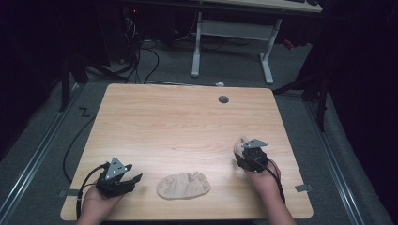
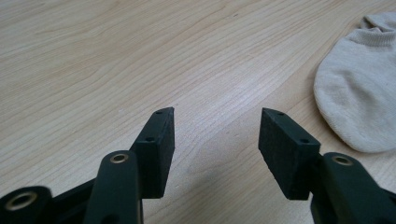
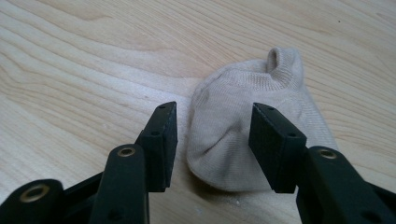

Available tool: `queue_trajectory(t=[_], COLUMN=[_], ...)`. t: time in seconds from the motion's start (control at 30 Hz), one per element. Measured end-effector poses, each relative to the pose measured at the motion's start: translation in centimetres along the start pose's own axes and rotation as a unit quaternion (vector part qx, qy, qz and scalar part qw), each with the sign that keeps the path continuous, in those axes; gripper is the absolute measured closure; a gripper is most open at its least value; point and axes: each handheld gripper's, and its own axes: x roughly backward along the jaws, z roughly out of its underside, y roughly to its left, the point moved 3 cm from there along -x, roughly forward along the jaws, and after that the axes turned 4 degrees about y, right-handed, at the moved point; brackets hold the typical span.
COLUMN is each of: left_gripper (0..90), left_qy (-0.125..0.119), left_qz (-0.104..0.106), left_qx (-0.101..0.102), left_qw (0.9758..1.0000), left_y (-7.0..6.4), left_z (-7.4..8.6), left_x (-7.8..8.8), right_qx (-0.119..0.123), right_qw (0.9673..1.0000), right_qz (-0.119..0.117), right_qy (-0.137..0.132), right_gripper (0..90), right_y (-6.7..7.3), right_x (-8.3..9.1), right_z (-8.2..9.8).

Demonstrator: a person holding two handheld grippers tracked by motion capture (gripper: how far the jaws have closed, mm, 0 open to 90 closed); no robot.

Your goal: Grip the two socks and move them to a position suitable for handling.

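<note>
Right gripper view: parted claw (image 3: 212, 144) around a beige sock (image 3: 243, 135)

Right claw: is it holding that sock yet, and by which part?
Nothing is held. The right claw is open, its jaws either side of the sock's rounded end, not closed on it. The left claw is open too, over bare table.

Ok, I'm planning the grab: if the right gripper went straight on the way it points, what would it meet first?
Probably the beige sock lying just ahead between the open right gripper's jaws, on the wooden table.
</note>
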Motion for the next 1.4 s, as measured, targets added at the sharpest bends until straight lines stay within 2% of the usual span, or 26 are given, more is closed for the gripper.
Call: queue_trajectory(t=[0.2, 0.43, 0.6, 0.8, 0.9, 0.93, 0.97, 1.0, 1.1, 1.2, 1.33, 1.37, 1.4], left_gripper=[46.2, 45.9, 45.9, 45.8, 45.8, 45.9, 45.9, 45.9, 45.9, 45.9, 45.9, 45.9, 45.9], left_qy=[-0.002, 0.001, 0.003, 0.004, 0.004, 0.004, 0.004, 0.004, 0.003, 0.003, 0.003, 0.003, 0.002], left_qz=[0.0, 0.002, 0.003, 0.006, 0.005, 0.006, 0.006, 0.006, 0.006, 0.005, 0.005, 0.005, 0.005], left_qx=[-0.001, -0.003, -0.005, -0.006, -0.006, -0.006, -0.006, -0.007, -0.008, -0.008, -0.008, -0.008, -0.009], left_qw=[1.0, 1.0, 1.0, 1.0, 1.0, 1.0, 1.0, 1.0, 0.9999, 0.9999, 0.9999, 0.9999, 0.9999], left_y=[-0.1, -0.2, -0.2, -0.3, -0.3, -0.3, -0.3, -0.3, -0.4, -0.4, -0.4, -0.4, -0.3], left_z=[0.0, 0.0, 0.0, 0.0, 0.0, 0.0, 0.0, -0.1, -0.1, -0.1, -0.1, -0.1, -0.1], left_x=[0.0, -0.1, -0.1, -0.2, -0.2, -0.2, -0.2, -0.3, -0.3, -0.3, -0.3, -0.3, -0.2], right_qx=[0.001, 0.003, 0.0, 0.014, 0.02, 0.016, 0.016, 0.023, 0.038, 0.053, 0.071, 0.071, 0.081], right_qw=[0.9999, 0.9998, 0.9996, 0.9991, 0.9994, 0.9998, 0.9998, 0.9997, 0.9988, 0.9971, 0.9938, 0.9938, 0.992], right_qz=[0.007, 0.01, 0.009, 0.009, 0.008, 0.0, 0.0, -0.007, -0.019, -0.036, -0.066, -0.066, -0.079], right_qy=[0.01, 0.019, 0.025, 0.038, 0.028, 0.01, 0.01, -0.009, -0.027, -0.042, -0.055, -0.055, -0.056], right_gripper=[52.4, 59.1, 79.8, 84.5, 84.6, 84.6, 84.6, 84.5, 84.5, 84.4, 84.3, 84.3, 84.3], right_y=[-0.1, -0.2, -0.4, -0.3, -0.1, 0.2, 0.2, 0.9, 2.1, 4.1, 7.2, 7.2, 9.0], right_x=[-0.5, -0.8, -1.0, -0.9, -0.4, 0.3, 0.3, 1.2, 2.0, 2.5, 2.1, 2.1, 1.4], right_z=[0.1, 0.2, 0.1, -0.2, -0.6, -1.3, -1.3, -2.1, -3.1, -4.3, -5.8, -5.8, -6.4])
